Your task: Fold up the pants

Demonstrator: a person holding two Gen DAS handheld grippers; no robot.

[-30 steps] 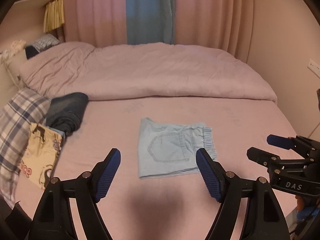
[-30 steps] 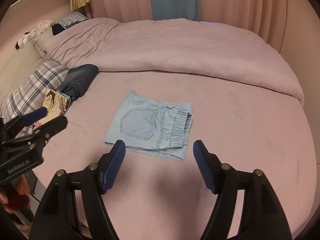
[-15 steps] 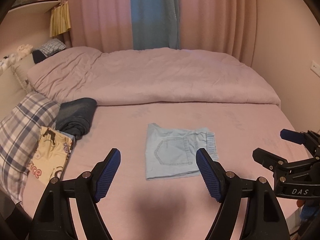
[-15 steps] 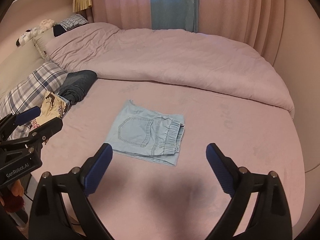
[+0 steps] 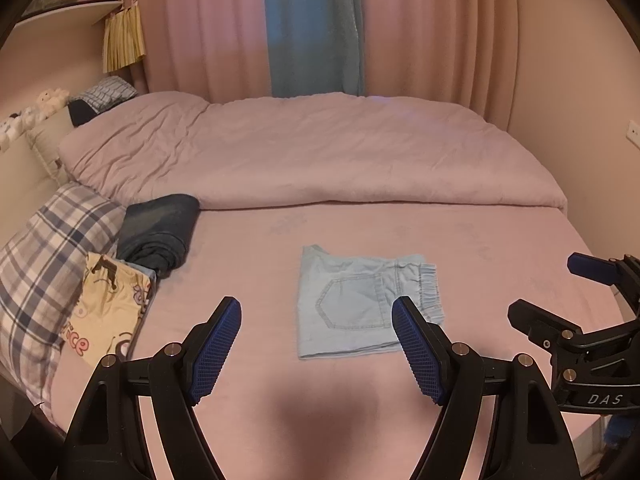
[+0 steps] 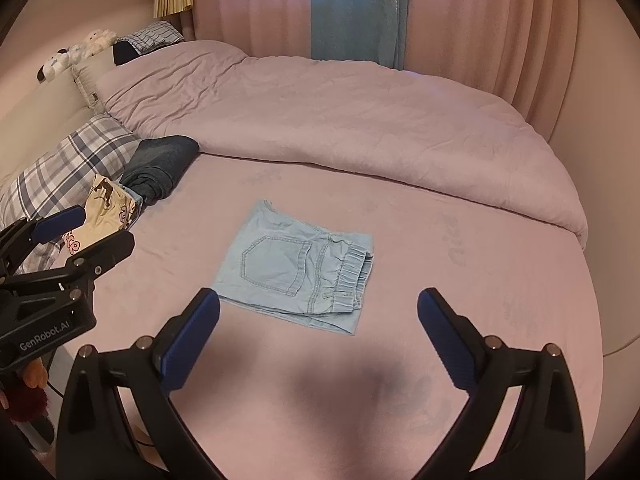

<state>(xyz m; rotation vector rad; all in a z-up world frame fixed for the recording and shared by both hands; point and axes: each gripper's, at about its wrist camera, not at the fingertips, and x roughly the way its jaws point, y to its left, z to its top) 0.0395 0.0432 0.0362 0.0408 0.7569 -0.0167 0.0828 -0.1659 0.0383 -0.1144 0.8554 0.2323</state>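
Two grippers hang above the near part of the bed (image 5: 500, 236), both with fingers spread wide and holding nothing. The left gripper (image 5: 318, 344) and the right gripper (image 6: 318, 340) are clear of the cloth. The light blue pants (image 5: 360, 300) lie folded into a compact rectangle mid-mattress, back pocket up, elastic waistband toward the right. Near the left edge sit a dark folded garment (image 5: 160, 228) and a plaid pillow (image 5: 44, 264)

left gripper (image 5: 316, 350) fingers spread wide, empty, right gripper (image 6: 318, 338) fingers spread wider, empty, side by side
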